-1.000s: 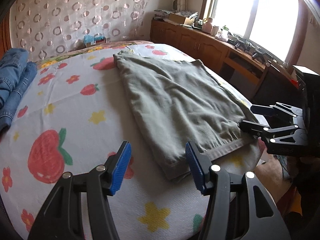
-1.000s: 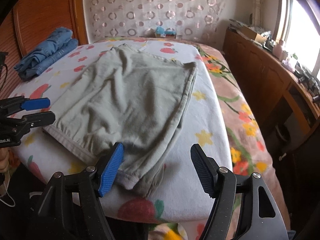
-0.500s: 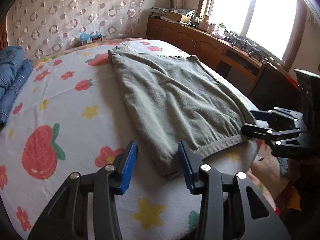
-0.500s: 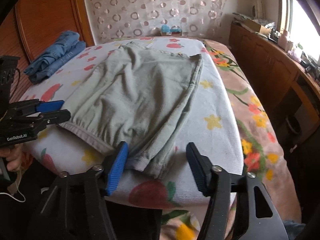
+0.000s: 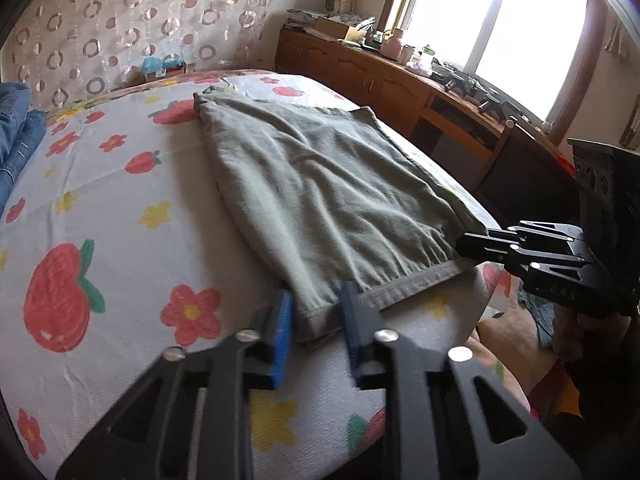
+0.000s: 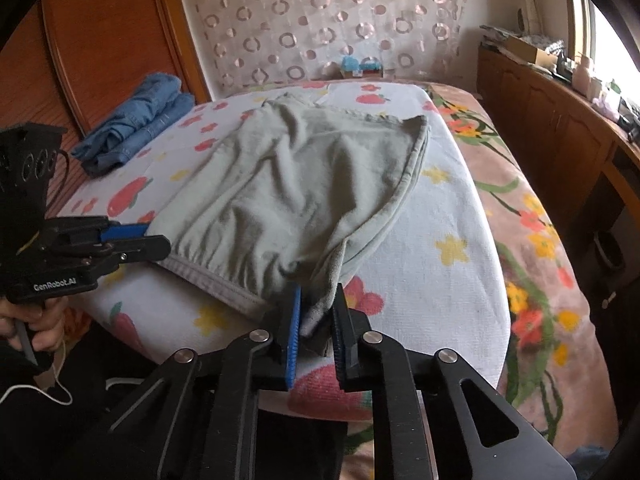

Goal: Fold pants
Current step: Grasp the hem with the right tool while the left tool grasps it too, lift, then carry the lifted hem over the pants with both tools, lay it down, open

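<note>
With the grey-green pants (image 5: 320, 200) lying flat on the flowered bed (image 5: 120, 208), we hold one near waistband corner in each tool: the left gripper (image 5: 316, 320) has its fingers closing around its corner, and the right gripper (image 6: 316, 320) is clamped on the other, which lifts slightly. The cloth looks soft, light and floppy, so we judge these hemmed corners the firmest places to hold for folding.

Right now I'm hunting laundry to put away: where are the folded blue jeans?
The blue jeans lie at the bed's far left in the right wrist view, beside the wooden headboard, apart from the grey pants.
</note>
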Demonstrator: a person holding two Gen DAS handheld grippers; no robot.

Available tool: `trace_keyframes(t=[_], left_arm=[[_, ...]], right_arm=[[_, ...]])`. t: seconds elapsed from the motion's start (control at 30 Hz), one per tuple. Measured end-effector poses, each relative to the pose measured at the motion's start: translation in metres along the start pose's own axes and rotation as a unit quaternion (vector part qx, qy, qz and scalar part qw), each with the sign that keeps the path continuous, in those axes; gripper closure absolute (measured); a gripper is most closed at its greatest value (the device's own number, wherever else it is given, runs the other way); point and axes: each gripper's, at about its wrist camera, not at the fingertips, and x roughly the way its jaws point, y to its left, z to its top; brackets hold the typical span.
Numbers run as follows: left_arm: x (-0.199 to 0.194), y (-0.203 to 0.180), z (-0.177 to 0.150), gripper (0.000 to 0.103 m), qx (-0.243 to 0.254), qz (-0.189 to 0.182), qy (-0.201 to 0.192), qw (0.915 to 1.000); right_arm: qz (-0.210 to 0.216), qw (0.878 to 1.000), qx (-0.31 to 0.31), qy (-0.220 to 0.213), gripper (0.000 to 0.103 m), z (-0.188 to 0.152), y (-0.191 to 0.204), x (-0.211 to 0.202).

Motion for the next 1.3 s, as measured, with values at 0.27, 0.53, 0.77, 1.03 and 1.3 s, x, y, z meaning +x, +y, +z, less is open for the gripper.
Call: trace_keyframes(t=[0.27, 0.53, 0.77, 1.03, 1.3], left_arm=[[-0.038, -0.011, 0.023, 0.098, 0.018, -0.007, -0.051, 0.9985], [-0.11, -0.019, 0.066, 0.099, 0.043, -0.003, -0.136, 0.9898], [-0.17, -0.017, 0.096, 0.101, 0.061, 0.026, -0.196, 0.9783], [-0.191, 0.007, 0.117, 0.102, 0.052, 0.059, -0.227, 0.9707], [-0.178, 0.06, 0.151, 0.102, 0.028, 0.103, -0.239, 0.9652]], right_arm=[[0.019, 0.998, -0.014, -0.051, 0.095, 0.029, 0.007, -0.027], [0.033, 0.99, -0.061, -0.126, 0.096, 0.084, 0.031, -0.076], [0.03, 0.976, -0.115, -0.184, 0.097, 0.132, 0.064, -0.113], [0.042, 0.965, -0.156, -0.207, 0.098, 0.171, 0.1, -0.116], [0.027, 0.963, -0.172, -0.207, 0.098, 0.229, 0.113, -0.077]])
